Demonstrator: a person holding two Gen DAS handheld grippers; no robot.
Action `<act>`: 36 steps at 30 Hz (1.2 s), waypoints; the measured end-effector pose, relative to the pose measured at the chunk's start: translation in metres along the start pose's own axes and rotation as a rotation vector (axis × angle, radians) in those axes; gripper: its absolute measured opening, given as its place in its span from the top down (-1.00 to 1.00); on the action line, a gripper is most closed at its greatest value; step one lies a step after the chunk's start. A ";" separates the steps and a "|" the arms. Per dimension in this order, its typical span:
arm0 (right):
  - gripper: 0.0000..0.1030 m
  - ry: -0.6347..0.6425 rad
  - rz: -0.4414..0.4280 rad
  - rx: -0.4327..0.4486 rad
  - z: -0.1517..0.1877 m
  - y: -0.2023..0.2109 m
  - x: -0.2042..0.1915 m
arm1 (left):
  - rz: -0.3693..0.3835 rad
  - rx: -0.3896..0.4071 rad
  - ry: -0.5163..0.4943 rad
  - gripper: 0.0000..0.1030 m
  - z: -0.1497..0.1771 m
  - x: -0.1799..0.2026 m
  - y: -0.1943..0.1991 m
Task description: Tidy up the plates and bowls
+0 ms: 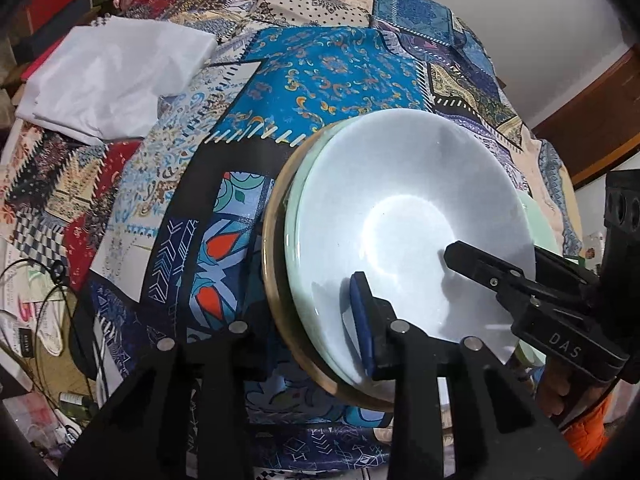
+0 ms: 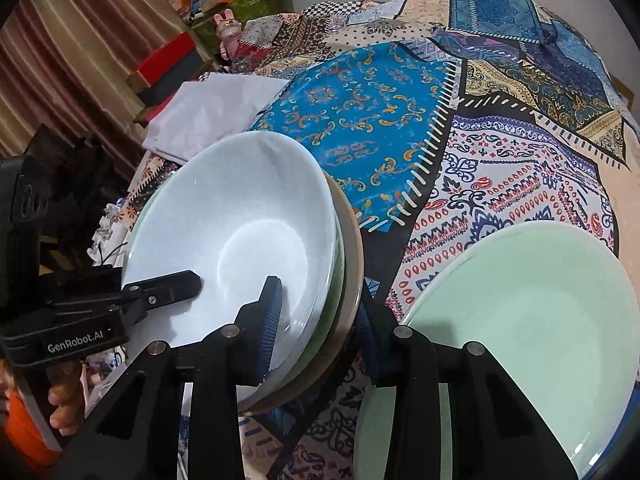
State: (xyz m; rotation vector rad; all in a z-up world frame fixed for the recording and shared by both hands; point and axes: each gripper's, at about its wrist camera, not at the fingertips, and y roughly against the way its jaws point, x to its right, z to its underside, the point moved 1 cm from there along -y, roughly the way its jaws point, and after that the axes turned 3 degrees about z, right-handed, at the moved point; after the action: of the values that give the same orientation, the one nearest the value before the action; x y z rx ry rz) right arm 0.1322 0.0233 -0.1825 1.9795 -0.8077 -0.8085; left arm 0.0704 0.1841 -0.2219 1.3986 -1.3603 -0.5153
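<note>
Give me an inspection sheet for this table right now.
Surface: patchwork tablecloth covers the table.
Job's things: white bowl on green plate on tan plate; separate pale green plate alongside.
Clutter: folded white cloth at the far side.
Grippers: left tool and right tool each clamped on the stack rim.
Cables: black wires beside the table.
Surroundings: striped curtain, red boxes, pink rabbit figurine.

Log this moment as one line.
left gripper: shut on dish stack | right gripper: shut on dish stack | pale green plate: beside stack
</note>
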 end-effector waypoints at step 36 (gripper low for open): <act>0.39 -0.102 0.064 0.227 0.010 0.119 0.056 | 0.032 0.118 -0.184 0.39 -0.012 0.127 0.056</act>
State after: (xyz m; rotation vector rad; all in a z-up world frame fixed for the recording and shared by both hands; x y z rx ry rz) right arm 0.1285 -0.0782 -0.0977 2.1111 -1.0571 -0.8156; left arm 0.0881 0.0869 -0.1242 1.4496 -1.5799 -0.5610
